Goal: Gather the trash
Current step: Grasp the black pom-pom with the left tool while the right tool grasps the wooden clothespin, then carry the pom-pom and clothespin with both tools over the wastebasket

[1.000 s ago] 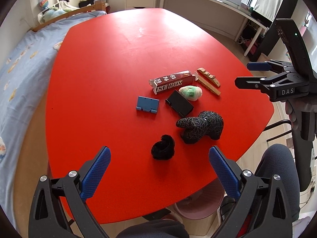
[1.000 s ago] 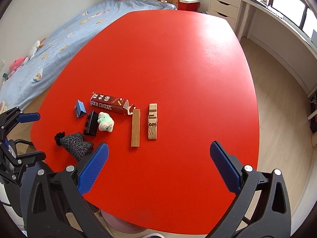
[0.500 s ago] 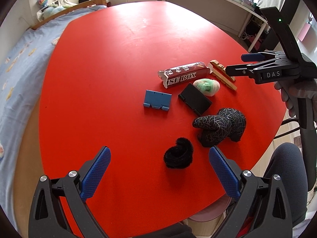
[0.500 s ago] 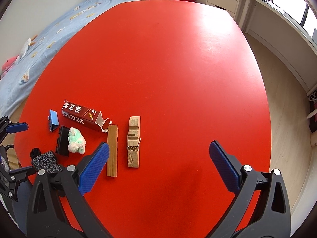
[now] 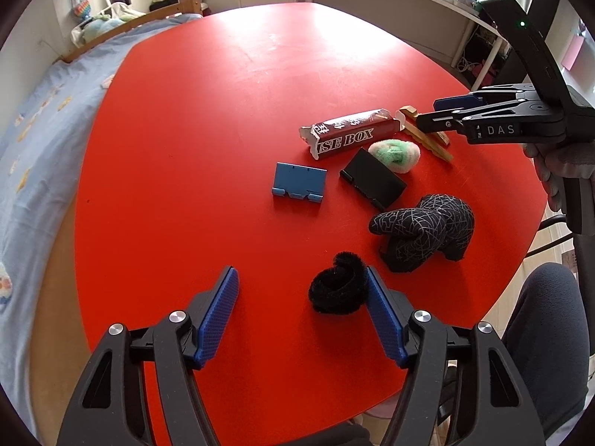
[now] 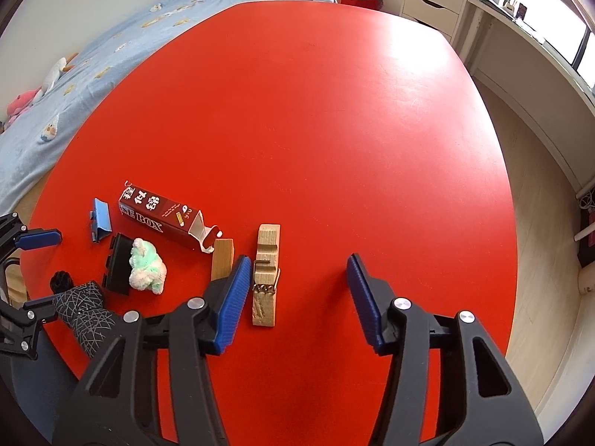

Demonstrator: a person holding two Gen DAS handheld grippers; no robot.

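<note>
Red table (image 5: 223,130) | left hand-held gripper (image 5: 301,312) closing, black fuzzy wad (image 5: 338,290) touching its right pad | right hand-held gripper (image 6: 295,297) closing, empty

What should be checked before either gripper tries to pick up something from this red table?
1. Left gripper lined up with the fuzzy black bundle: ok, the bundle lies between its closing jaws, by the right one.
2. Left gripper's hold on the bundle: not ok, the pads do not press it yet.
3. Right gripper lined up with the notched wooden block: ok, the block lies between its closing jaws, beside the left pad.
4. Right gripper's hold on the block: not ok, the far pad stands clear.
5. Plain wooden strip clear of the right gripper: cannot tell, the pad hides its near end.
6. Trash bin located: cannot tell.
</note>
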